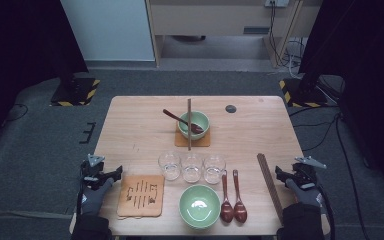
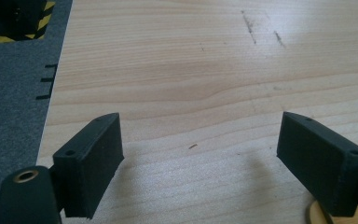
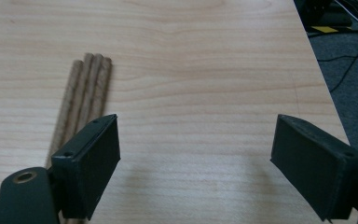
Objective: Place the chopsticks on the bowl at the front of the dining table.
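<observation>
Table (image 1: 130, 125) looks half laid, I judge: far bowl (image 1: 194, 124) already has spoon and chopsticks on its coaster; near bowl (image 1: 200, 205) waits beside two spoons (image 1: 232, 197); left gripper (image 1: 97, 172) and right gripper (image 1: 295, 175) rest at the edges, jaws wide apart and empty; chopsticks (image 3: 81, 100) lie just beside the right one, ready for taking.

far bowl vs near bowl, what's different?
The far bowl sits on a mat; the near bowl rests on the bare table. The far bowl holds a spoon with chopsticks across it; the near bowl is empty. Both are green.
</observation>
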Tool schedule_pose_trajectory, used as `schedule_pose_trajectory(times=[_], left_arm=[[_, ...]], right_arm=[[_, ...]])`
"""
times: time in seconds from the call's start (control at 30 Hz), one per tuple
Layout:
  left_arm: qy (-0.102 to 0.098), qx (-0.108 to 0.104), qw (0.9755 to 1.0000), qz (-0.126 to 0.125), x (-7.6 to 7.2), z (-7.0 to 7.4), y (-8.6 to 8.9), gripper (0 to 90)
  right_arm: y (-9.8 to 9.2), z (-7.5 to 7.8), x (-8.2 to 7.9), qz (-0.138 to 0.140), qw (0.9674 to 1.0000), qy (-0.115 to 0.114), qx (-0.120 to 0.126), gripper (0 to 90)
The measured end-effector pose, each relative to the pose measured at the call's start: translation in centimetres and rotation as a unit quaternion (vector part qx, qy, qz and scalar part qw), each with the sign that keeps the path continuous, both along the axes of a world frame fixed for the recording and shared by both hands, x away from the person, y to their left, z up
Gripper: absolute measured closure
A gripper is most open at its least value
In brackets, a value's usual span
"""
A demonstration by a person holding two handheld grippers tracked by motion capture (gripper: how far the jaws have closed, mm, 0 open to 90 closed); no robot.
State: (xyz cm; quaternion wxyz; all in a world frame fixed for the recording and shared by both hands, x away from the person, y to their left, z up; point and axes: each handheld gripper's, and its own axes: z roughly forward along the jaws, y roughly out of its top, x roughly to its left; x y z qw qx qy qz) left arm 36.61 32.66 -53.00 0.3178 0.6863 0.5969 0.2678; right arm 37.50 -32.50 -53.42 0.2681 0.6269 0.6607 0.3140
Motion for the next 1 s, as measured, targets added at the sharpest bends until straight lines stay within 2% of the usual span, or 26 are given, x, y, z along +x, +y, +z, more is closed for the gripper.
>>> schedule_pose_trajectory(times=[0.27,0.57,0.83,1.0], left_arm=[[-0.022,-0.014,0.9997,-0.002,-0.5,0.8,-0.3,16.8],[-0.042,-0.026,0.9985,-0.023,-0.9,2.0,-1.0,20.7],[-0.077,-0.045,0.9951,-0.044,-1.7,3.9,-1.8,23.7],[-0.089,-0.051,0.9930,-0.059,-2.1,4.7,-2.4,24.8]], right_arm=[[-0.4,-0.5,0.1,-0.004,0.9999,0.012,-0.004,16.3],[-0.8,-0.8,0.2,-0.009,0.9997,0.017,-0.012,16.1],[-0.9,-1.0,0.2,-0.008,0.9998,0.009,-0.016,14.4],[-0.9,-1.0,0.2,-0.009,0.9998,0.009,-0.016,14.1]])
